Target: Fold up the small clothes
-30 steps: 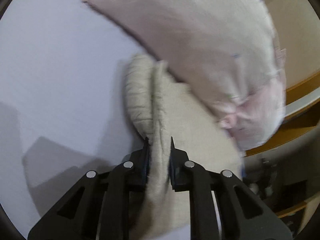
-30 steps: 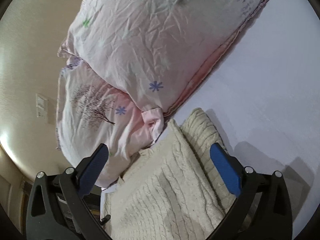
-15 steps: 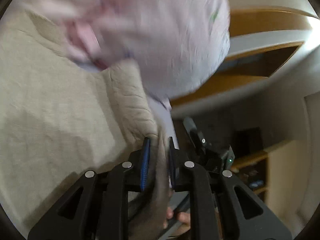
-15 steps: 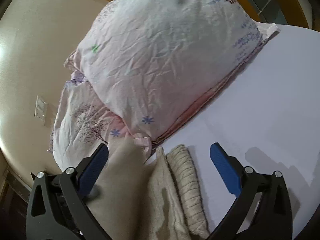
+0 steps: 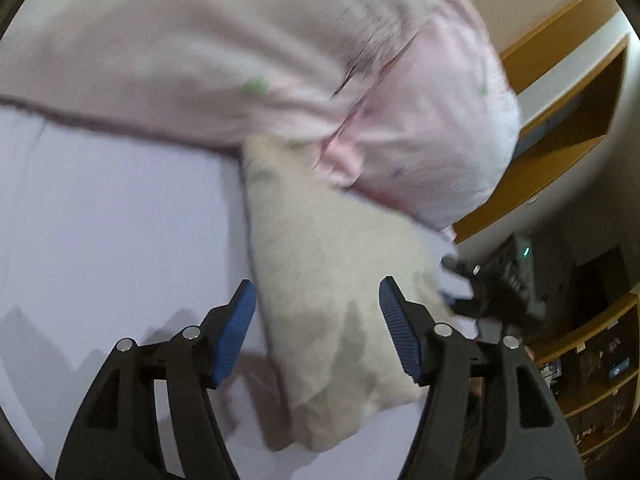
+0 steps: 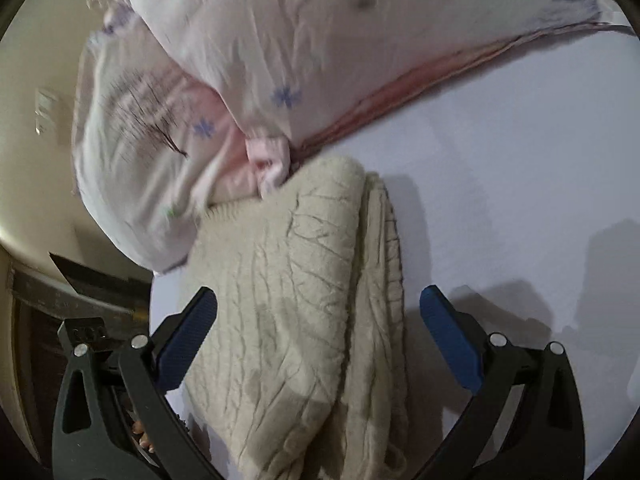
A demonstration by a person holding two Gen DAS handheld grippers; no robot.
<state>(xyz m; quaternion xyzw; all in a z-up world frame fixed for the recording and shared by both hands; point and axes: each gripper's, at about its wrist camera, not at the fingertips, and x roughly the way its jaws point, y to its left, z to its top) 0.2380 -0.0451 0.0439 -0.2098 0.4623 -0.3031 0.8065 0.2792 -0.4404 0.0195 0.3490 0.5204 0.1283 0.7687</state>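
A cream cable-knit sweater (image 6: 304, 300) is seen folded on a bed covered by a pale lilac sheet (image 6: 520, 168), its far end tucked against two pink printed pillows (image 6: 280, 40) stacked at the head of the bed.

In the left wrist view, the sheet (image 5: 100, 220) is spread across the left of the frame, and the left hand-held gripper (image 5: 314, 312) is held over the sweater (image 5: 332, 300) with its blue-padded jaws spread apart, nothing caught between them. The near part of the garment is framed by the two fingers, and their shadow is cast across the knit. The pillows (image 5: 280, 60) are blurred above. At the far right, beyond the side edge of the bed, wooden shelving (image 5: 568, 92) is visible, along with a dark device with a small green light; what it is cannot be told.

In the right wrist view, a cream wall with a switch plate (image 6: 46, 114) is shown at the far left. The right hand-held gripper (image 6: 318, 320) is likewise held wide apart above the sweater, gripping nothing. The garment is laid in layers, with a ribbed fold (image 6: 384, 264) exposed along its right side, and the bare sheet is stretched out beyond it.
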